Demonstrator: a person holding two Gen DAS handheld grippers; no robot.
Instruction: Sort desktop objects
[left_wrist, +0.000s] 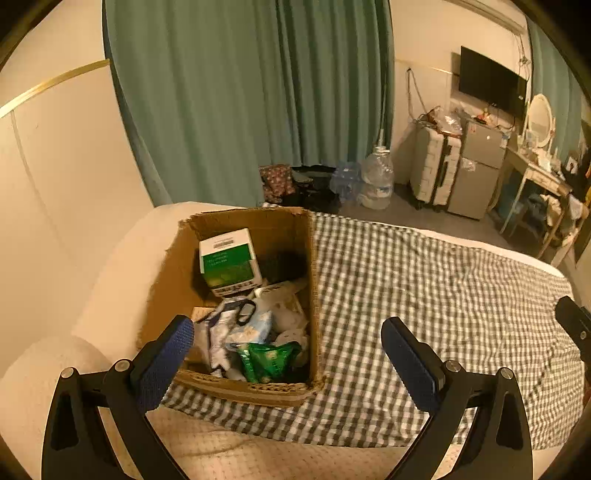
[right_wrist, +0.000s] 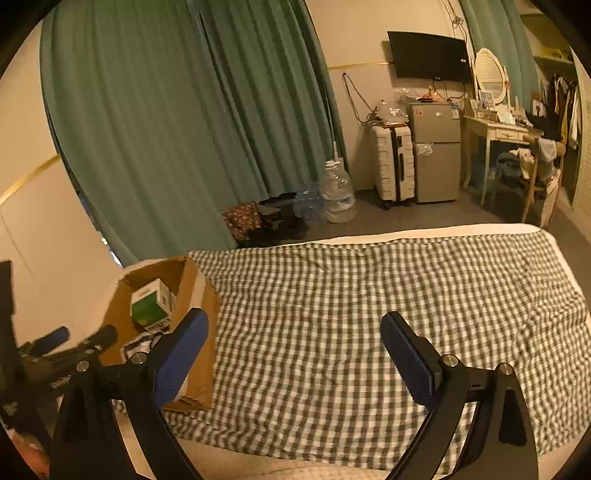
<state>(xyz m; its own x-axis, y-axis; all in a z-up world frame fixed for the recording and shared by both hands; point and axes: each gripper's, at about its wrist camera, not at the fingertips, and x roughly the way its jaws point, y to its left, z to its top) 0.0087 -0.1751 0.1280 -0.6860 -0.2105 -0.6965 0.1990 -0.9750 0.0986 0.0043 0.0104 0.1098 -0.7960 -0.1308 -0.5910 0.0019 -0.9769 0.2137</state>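
Nothing is held by either claw right now. The left gripper (left_wrist: 287, 345) is spread wide with nothing between its blue pads, and the right gripper (right_wrist: 294, 341) is spread just as wide over bare green-and-white checked bedspread (right_wrist: 369, 314).

Just ahead of the left claw, between its fingers and slightly to the left, an open brown cardboard box (left_wrist: 314, 280) is parked on the bedspread, and that's where the sortable stuff is found. Nearest the pads, a crinkly green plastic packet (left_wrist: 267, 360) is seen: probably light, soft and a bit slippery, so it's best pinched across a bunched fold, not a flat face. Just past it, white-and-blue soft pouches (left_wrist: 236, 330) are piled with a black loop on top, likely floppy and easily dragged along together.

Further in, toward the far wall of the box, a white-and-green printed carton (left_wrist: 228, 263) is leaning tilted. It's judged stiff and light, easiest squeezed across its two flat sides.

From the right claw, the box is seen off to the left, well apart.
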